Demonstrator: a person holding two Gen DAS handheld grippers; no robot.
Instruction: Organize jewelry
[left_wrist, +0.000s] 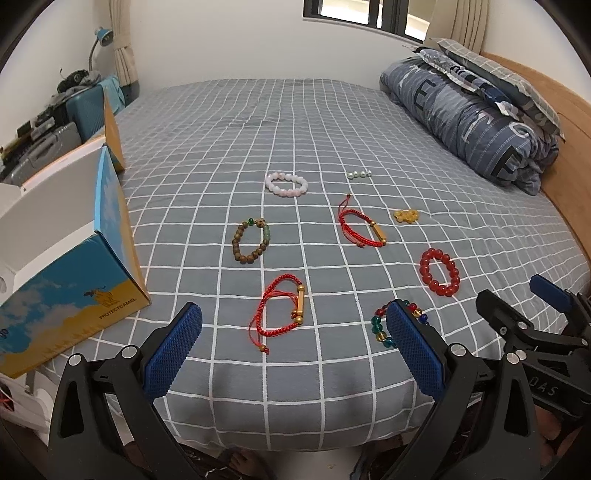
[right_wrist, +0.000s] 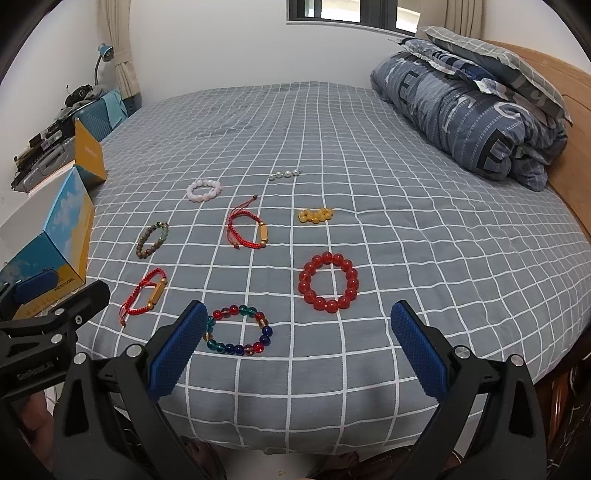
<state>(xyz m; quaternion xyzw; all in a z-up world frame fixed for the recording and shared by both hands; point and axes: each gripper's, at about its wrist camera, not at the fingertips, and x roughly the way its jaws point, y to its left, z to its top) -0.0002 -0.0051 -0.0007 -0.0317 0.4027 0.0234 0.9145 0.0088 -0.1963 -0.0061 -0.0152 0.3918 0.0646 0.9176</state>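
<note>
Several bracelets lie on a grey checked bed (left_wrist: 332, 129). Nearest my open left gripper (left_wrist: 295, 332) is a red cord bracelet with a gold tube (left_wrist: 282, 312); a multicolour glass bead bracelet (left_wrist: 384, 325) is partly behind its right finger. Farther lie a brown wooden bead bracelet (left_wrist: 251, 240), a second red cord bracelet (left_wrist: 362, 227), a pink bead bracelet (left_wrist: 286, 184), a red bead bracelet (left_wrist: 439, 272), yellow beads (left_wrist: 406, 216) and pearls (left_wrist: 358, 173). My open right gripper (right_wrist: 295, 332) hovers over the bed's near edge, by the multicolour bracelet (right_wrist: 238, 330) and the red bead bracelet (right_wrist: 328, 281).
An open blue and yellow cardboard box (left_wrist: 66, 258) stands at the bed's left edge, also in the right wrist view (right_wrist: 62, 236). A folded blue quilt and pillow (left_wrist: 476, 110) sit at the back right by a wooden headboard (left_wrist: 569, 155). Suitcases and clutter (left_wrist: 55, 122) are at the far left.
</note>
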